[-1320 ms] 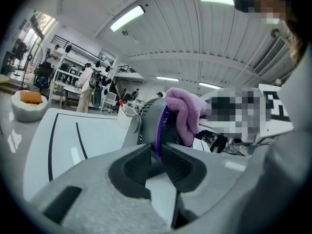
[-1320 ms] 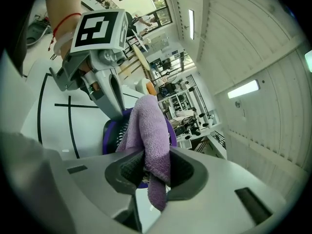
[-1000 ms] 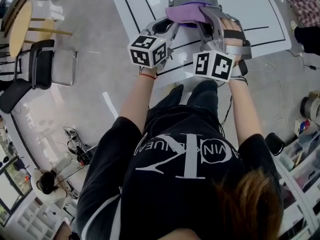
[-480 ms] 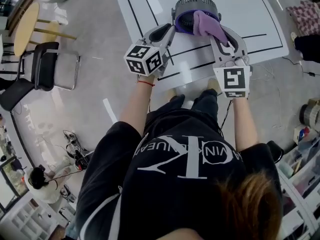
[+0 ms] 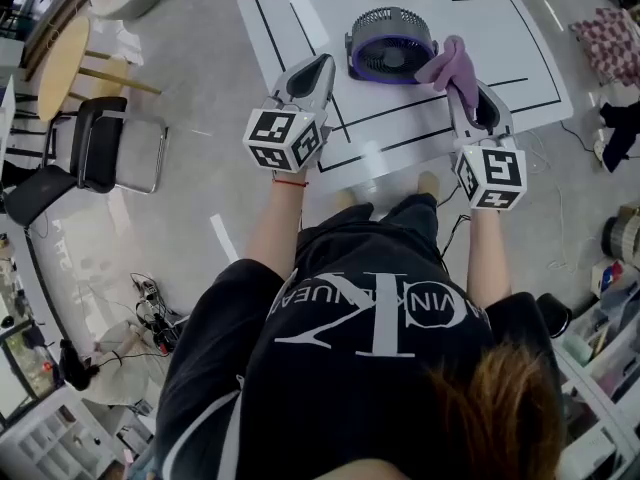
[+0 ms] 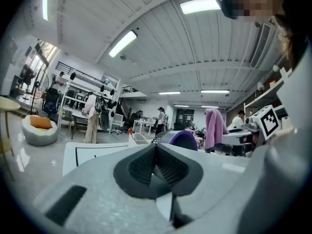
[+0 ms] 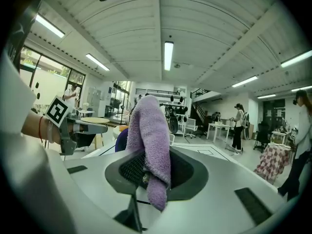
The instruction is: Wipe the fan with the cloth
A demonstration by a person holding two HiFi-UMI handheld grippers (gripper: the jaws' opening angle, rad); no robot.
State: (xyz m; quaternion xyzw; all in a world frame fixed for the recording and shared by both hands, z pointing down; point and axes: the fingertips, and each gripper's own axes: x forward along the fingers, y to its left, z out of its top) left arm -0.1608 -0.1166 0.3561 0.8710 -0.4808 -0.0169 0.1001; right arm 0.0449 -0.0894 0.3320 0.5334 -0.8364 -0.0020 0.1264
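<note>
Round grey-grille fan w/ purple ring [image 5: 391, 41] [image 6: 184, 140] lies flat, grille up, mid white black-lined tabletop [image 5: 300, 13], well back from its near edge. Right gripper [image 5: 463, 90] [image 7: 146, 172]: jaws clamped on lilac terry cloth [image 5: 448, 65] [image 7: 151, 135]. The cloth stands up out of the pads, just beside the fan's right rim; can't tell if touching. Left gripper [image 5: 324, 62] [image 6: 156, 149] is above the tabletop's near-left part, left of the fan & apart from it. Its jaws have just closed, pads together, nothing btwn them.
</note>
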